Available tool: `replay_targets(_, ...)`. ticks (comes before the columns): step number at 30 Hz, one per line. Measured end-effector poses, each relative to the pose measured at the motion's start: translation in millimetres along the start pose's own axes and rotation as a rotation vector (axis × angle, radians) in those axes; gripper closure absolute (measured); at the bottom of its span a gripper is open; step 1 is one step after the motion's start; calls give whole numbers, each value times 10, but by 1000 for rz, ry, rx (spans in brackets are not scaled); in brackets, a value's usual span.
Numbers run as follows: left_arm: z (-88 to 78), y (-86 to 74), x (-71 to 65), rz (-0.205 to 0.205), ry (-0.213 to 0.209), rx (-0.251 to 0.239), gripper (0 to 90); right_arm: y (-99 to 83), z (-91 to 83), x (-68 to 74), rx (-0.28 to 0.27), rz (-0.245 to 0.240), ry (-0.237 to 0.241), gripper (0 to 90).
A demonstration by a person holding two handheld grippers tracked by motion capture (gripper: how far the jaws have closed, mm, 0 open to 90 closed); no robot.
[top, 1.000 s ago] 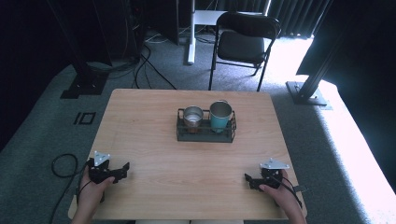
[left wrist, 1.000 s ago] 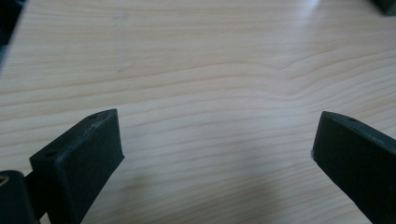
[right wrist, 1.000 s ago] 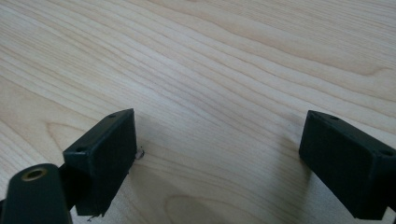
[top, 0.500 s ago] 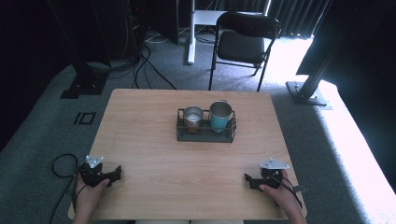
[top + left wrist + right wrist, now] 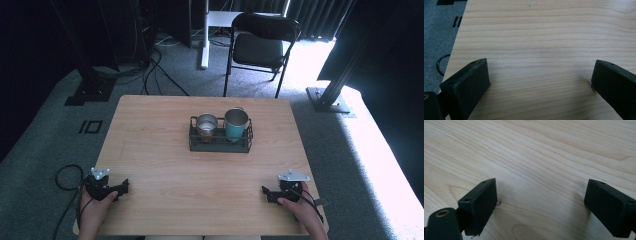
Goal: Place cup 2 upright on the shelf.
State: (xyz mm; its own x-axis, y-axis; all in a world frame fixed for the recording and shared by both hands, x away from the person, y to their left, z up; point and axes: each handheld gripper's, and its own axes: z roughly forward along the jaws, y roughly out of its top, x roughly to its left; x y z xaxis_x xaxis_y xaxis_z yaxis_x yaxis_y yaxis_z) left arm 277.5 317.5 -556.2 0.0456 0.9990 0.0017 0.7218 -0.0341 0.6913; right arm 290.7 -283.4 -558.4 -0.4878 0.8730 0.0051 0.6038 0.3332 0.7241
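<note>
My left gripper (image 5: 119,189) and right gripper (image 5: 266,194) rest at the table's (image 5: 160,150) near corners, jaws spread wide on nothing, well apart from the rack (image 5: 220,142) holding two cups at the far middle.

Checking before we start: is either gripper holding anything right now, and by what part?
Nothing is held. The left gripper and right gripper both rest open on the wooden table, with bare tabletop between their jaws.
</note>
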Motion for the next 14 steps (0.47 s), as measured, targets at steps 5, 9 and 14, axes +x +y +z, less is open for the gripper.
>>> replay_targets(5, 1, 1, -7, 14, -13, 0, 24, 0, 0, 0, 0, 0, 0, 107)
replay_targets(9, 9, 9, -1, 26, -22, 0, 24, 0, 0, 0, 0, 0, 0, 107)
replay_targets(14, 11, 12, 1, 31, -27, 2, 24, 0, 0, 0, 0, 0, 0, 107)
